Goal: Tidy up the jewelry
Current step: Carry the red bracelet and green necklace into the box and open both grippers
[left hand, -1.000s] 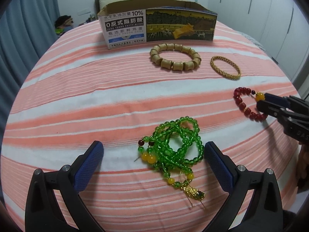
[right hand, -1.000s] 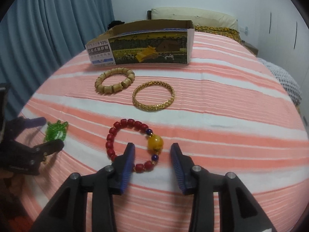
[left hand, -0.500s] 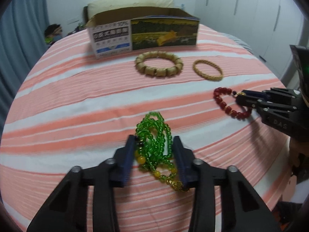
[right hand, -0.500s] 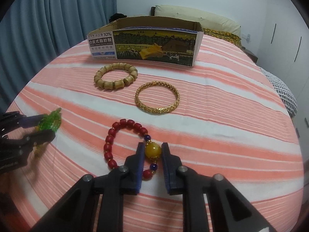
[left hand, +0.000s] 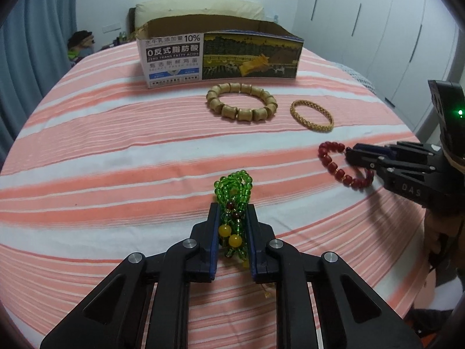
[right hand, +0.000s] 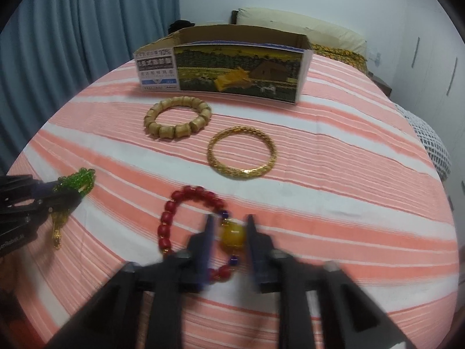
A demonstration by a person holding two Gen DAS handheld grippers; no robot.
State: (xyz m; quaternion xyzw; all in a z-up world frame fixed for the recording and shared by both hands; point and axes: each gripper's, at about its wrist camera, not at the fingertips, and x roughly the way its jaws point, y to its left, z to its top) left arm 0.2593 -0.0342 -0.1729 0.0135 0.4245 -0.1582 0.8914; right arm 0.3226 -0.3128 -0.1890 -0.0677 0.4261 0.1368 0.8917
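Left wrist view: left gripper (left hand: 232,226) has just squeezed in on the green bead necklace (left hand: 234,200) bunched on the striped bedspread (left hand: 116,151). Right gripper (right hand: 229,232) pinches the red bracelet (right hand: 191,226) at its yellow bead. Wooden bracelet (left hand: 241,103) and gold bangle (left hand: 312,115) lie near the cardboard box (left hand: 218,55); blue curtains (right hand: 72,29) behind.
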